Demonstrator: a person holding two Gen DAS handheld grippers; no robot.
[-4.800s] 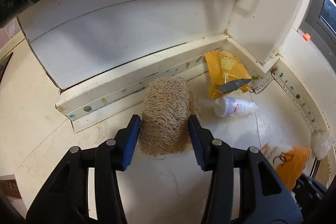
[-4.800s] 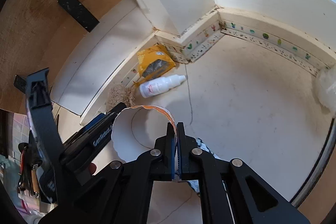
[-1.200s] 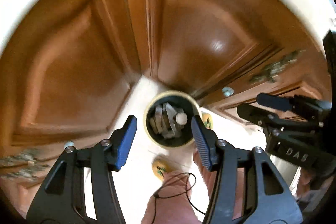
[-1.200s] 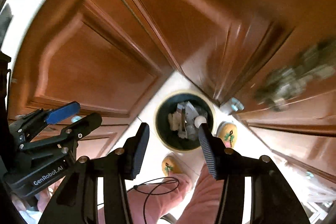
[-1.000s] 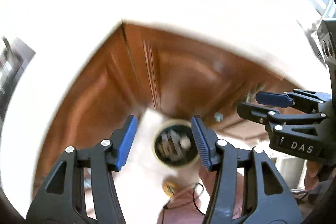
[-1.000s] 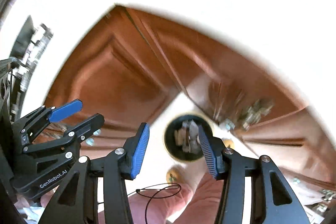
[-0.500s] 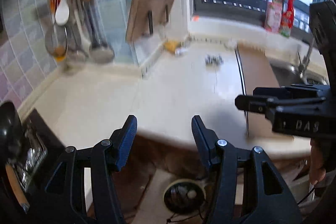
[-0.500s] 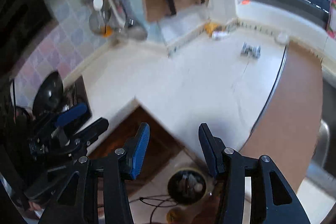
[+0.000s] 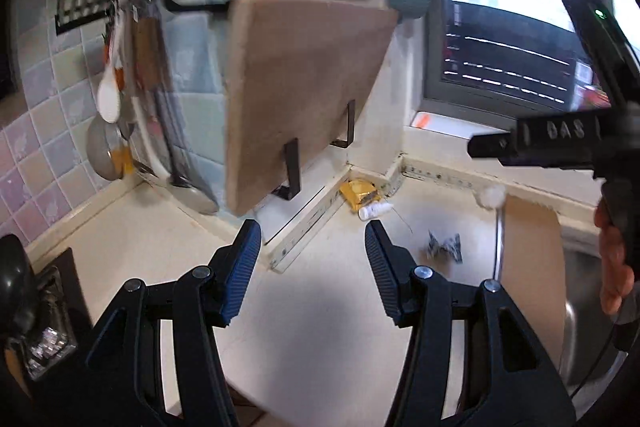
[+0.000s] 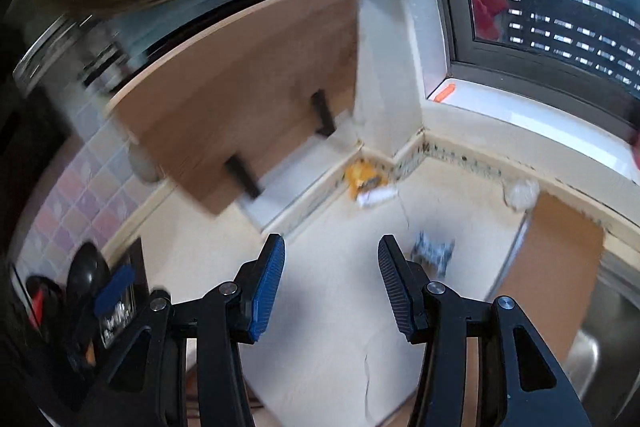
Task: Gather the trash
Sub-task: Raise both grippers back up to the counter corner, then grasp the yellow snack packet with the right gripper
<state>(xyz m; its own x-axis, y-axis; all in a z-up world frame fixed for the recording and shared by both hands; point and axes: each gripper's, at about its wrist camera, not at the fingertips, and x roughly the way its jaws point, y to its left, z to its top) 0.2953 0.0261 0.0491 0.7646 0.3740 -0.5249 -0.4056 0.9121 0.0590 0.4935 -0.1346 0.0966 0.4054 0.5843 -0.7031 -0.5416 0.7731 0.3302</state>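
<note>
Both grippers hang above the near edge of the cream countertop [image 9: 320,327], pointed toward the far corner under the window. The left gripper [image 9: 312,247] has its blue-padded jaws spread wide with nothing between them, and the right gripper [image 10: 331,263] is just as wide and just as empty. The trash sits well ahead: a yellow snack bag [image 9: 359,190] tucked into the corner with a small white bottle [image 9: 374,211] touching its front, a crumpled grey wrapper [image 9: 444,247] out on open counter, and a white wad [image 9: 493,195] against the back ledge. Only the left view catches the other tool's black body and the fingers [image 9: 612,267] gripping it — the right view is blurrier. A wooden board [image 9: 296,91] in a rack overhangs the left side; the sink's brown cover [image 9: 532,259] bounds the right.
</note>
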